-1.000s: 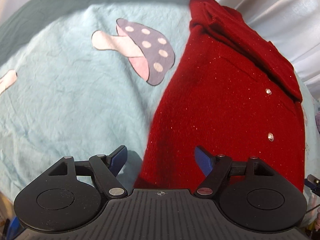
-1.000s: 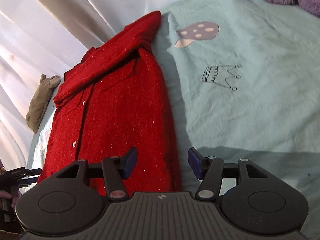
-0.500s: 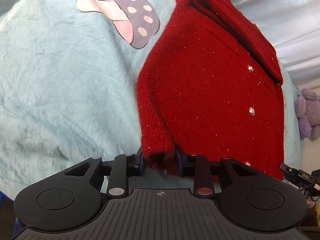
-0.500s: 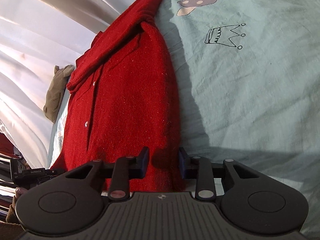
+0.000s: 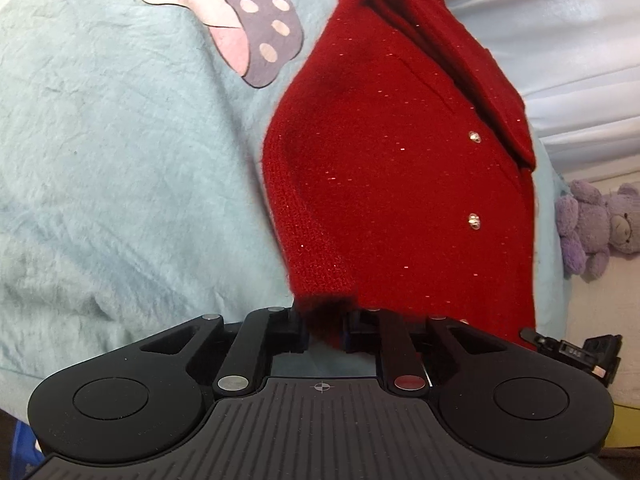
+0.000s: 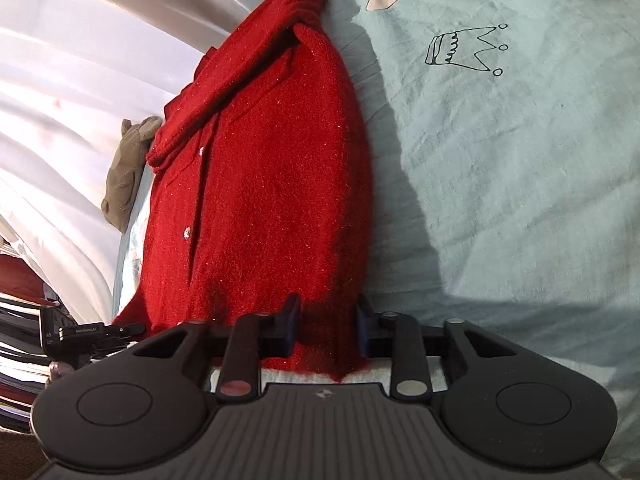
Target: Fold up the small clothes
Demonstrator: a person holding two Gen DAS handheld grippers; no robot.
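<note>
Both grippers, open a second ago, now pinch the near hem of the red knit buttoned cardigan [image 5: 392, 168] on the pale-blue bedsheet [image 5: 120, 152]: left gripper [image 5: 325, 330] and right gripper [image 6: 327, 322] fingers narrow on fabric, ready to fold.

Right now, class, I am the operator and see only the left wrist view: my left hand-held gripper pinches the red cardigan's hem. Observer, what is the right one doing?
Observer: The right hand-held gripper has the other hem corner of the red cardigan between its fingers, and the knit fills the gap.
Operator: What lies on the bedding to that side?
Observer: A line-drawn crown on the teal sheet, apart from the cardigan.
Operator: Anything near the collar end?
Observer: An olive soft toy lies beside it, against the white curtain.
</note>
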